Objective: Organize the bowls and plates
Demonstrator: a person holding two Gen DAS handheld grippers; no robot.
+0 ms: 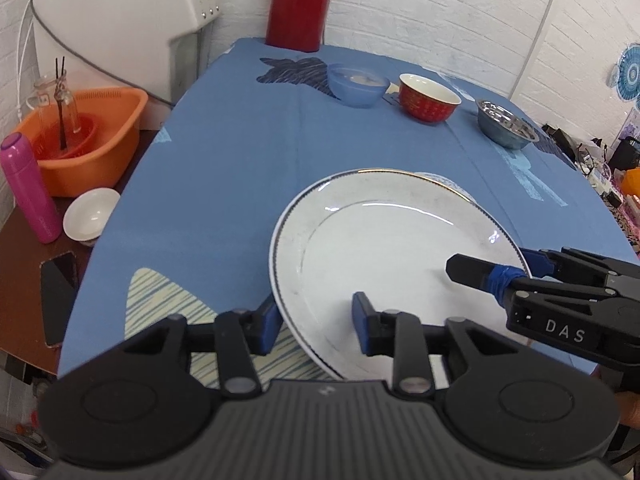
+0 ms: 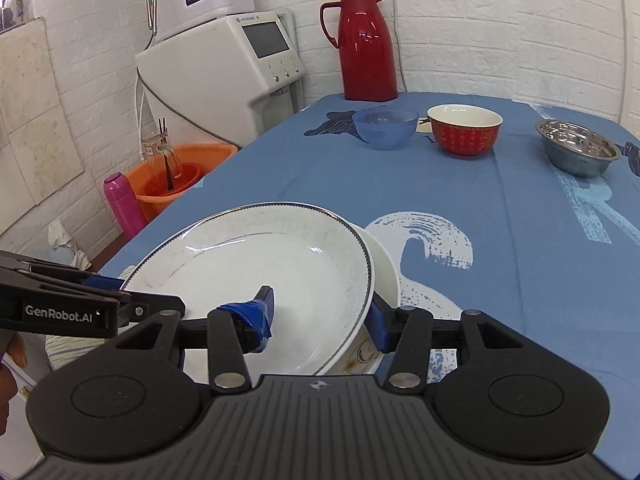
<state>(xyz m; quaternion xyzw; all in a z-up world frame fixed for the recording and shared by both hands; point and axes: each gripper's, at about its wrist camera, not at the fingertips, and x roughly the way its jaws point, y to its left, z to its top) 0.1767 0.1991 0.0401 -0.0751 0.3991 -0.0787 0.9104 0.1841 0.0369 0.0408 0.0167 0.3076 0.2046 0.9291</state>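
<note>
Blue cloth covers the tabletop (image 2: pixel 520 200), with a red jug (image 2: pixel 366 44) at the far edge. Near the front, a white plate (image 1: pixel 384 256) sits tilted on a second plate (image 2: pixel 386 268); being round, it has no long axis. Three bowls stand in a far row: blue (image 2: pixel 385 126), red (image 2: pixel 464 130), steel (image 2: pixel 576 152). Left gripper (image 1: pixel 316 320) and right gripper (image 2: pixel 324 312) both straddle the top plate's rim with fingers (image 2: pixel 260 312) half open, one inside and one outside.
</note>
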